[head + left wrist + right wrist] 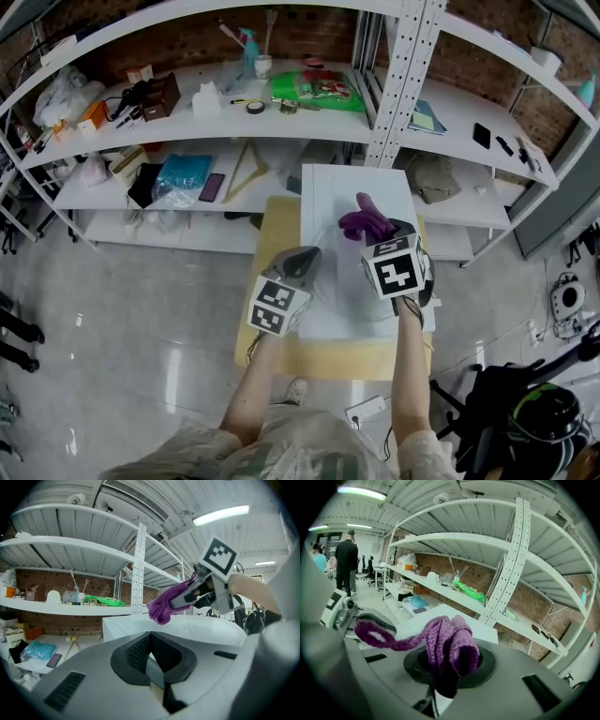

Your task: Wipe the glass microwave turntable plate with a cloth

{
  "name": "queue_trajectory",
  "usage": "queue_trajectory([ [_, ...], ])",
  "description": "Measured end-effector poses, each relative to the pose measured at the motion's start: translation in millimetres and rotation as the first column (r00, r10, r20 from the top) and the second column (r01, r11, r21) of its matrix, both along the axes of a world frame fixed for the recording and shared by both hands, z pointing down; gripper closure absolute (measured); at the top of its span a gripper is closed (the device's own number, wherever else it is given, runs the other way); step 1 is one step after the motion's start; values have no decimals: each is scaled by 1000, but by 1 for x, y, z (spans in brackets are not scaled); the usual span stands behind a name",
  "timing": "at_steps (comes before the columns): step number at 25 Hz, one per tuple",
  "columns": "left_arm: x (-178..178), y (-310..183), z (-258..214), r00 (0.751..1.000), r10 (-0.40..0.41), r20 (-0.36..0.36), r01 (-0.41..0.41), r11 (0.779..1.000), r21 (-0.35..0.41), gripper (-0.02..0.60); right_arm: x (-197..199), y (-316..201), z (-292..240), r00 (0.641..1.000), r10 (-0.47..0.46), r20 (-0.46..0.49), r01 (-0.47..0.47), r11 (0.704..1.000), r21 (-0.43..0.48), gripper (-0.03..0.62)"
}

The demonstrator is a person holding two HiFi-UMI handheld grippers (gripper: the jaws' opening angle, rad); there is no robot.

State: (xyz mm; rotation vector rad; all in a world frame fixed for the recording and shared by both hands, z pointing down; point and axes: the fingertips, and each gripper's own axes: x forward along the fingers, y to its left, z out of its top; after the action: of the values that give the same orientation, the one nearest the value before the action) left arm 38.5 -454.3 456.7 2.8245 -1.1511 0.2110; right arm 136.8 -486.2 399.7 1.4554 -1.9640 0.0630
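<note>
Hovering over the desk, right hand-held gripper clamps the purple cloth, bunched for wiping; left hand-held gripper pinches narrow, seemingly steadying the turntable plate by its rim

Looked like a workshop or lab storeroom: white metal shelving against a brick wall, crowded with loose supplies, over polished grey floor; strip lights overhead.

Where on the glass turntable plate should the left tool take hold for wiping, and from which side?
The thin rim nearest the left tool, coming in low from the person's left. The glass turntable plate is a wide, level disc, so only its edge fits between jaws, leaving the top free for the purple cloth in the right tool.
</note>
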Motion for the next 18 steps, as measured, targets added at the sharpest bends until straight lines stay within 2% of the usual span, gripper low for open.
queue_trajectory([
  [5, -2, 0, -1, 1000, 1, -5, -1, 1000, -8, 580, 4, -13, 27, 998, -10, -58, 5, 997, -79, 543],
  [13, -2, 0, 0, 1000, -2, 5, 2, 1000, -7, 580, 2, 0, 34, 999, -17, -30, 14, 995, -97, 543],
  [18, -5, 0, -1, 1000, -3, 4, 3, 1000, -8, 580, -5, 23, 34, 998, -36, -54, 30, 995, -94, 543],
])
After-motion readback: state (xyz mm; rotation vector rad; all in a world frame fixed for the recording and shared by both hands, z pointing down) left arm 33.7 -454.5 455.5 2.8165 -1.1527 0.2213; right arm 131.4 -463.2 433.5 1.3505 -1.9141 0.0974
